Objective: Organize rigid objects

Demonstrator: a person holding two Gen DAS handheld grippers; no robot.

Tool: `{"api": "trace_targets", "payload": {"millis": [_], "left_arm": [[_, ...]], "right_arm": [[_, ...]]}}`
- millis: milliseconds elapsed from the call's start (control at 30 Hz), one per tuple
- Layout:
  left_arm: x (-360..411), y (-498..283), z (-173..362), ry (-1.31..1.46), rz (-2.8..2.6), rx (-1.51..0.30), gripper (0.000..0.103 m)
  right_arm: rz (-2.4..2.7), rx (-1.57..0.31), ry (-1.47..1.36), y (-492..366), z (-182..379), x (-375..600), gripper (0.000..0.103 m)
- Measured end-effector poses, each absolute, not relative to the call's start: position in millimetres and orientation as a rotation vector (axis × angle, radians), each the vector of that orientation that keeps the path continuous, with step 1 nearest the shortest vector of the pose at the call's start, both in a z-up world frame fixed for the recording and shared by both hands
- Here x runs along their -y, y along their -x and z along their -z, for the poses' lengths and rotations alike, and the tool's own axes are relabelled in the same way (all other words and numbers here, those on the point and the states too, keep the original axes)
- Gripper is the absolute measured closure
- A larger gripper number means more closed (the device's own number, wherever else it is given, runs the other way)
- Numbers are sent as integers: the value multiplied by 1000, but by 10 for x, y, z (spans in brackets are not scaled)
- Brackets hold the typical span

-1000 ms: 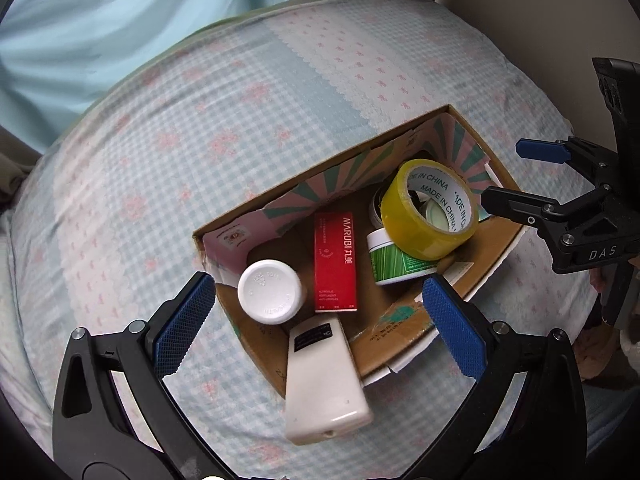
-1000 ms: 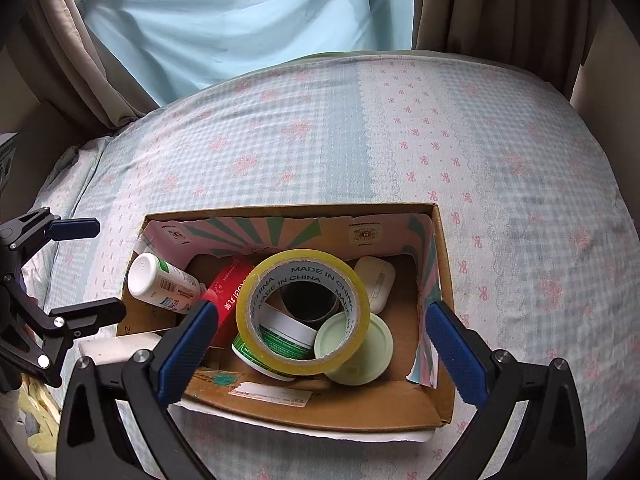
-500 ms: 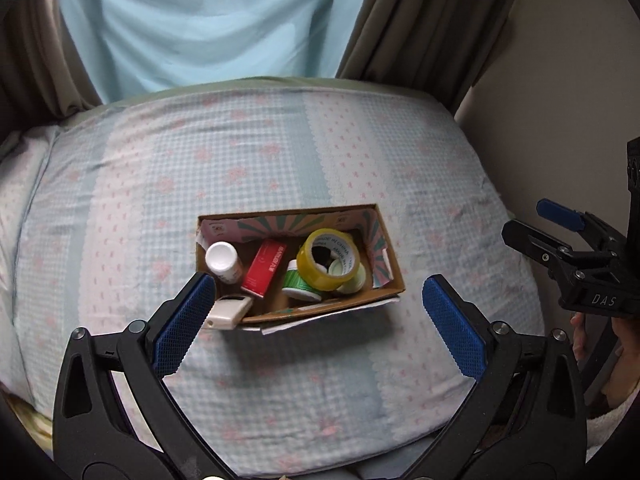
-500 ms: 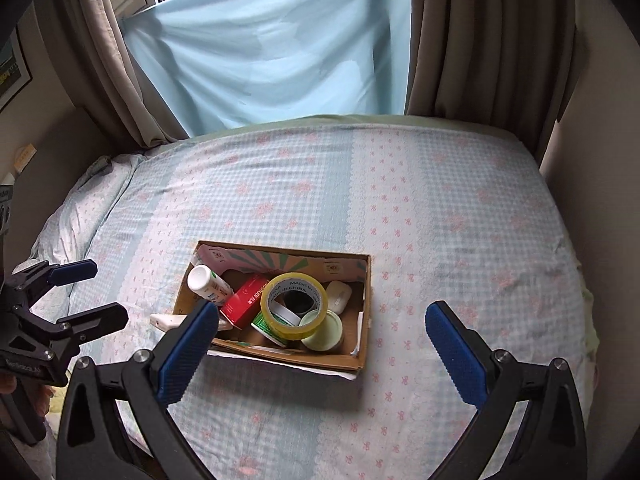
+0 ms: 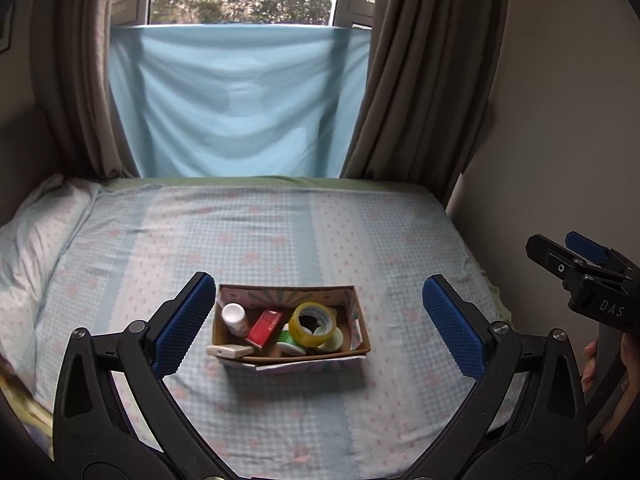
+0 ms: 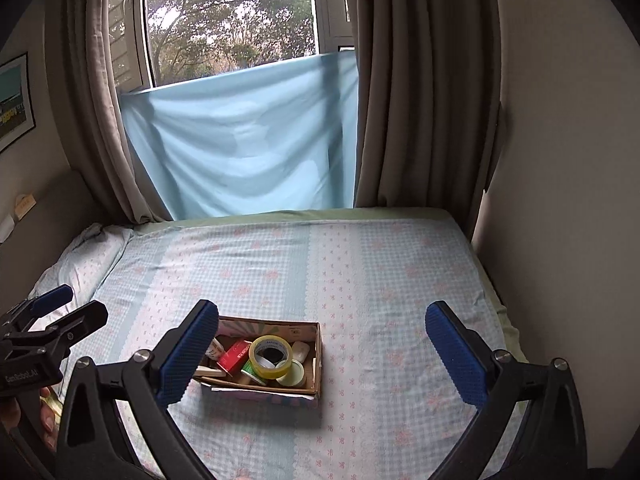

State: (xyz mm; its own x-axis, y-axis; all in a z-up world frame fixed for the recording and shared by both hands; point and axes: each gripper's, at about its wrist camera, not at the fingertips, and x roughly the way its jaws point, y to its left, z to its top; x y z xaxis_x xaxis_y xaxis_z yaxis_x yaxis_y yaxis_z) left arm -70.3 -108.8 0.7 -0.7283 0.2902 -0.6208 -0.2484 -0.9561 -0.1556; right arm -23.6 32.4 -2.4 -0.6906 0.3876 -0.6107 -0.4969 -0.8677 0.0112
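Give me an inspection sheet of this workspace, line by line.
Surface: bed, checked sheet.
Job's things: box holds tape, white bottle, red carton, green jar, pale lid; white case pokes over its near left edge.
Clutter: nothing seen.
Grippers: left tongs and right tongs open, empty, back from the box.
Cables: nothing seen.
Surroundings: window, curtains, blue cloth, pillow.

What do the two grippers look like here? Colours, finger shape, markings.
Both grippers are black, with long arched frames, silver screws at the joints and blue, dot-textured, oblong finger pads. Left gripper: white lettering on its body, hard to read, seen in the right wrist view. Right gripper: white "DAS" on its body, seen in the left wrist view. Bare fingers show at each handle; no cables or sleeves are visible.
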Motion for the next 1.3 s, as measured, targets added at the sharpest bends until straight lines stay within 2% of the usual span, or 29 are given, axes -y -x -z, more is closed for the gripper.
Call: {"api": "trace_targets", "payload": {"millis": [600, 1300], "left_arm": [[1236, 532, 4, 970, -2726, 113, 0], [1073, 585, -51, 959, -2729, 95, 0]], "right_arm": [[-2492, -164, 786, 62, -32, -206, 0], [-2480, -170, 781, 42, -68, -326, 0]]}}
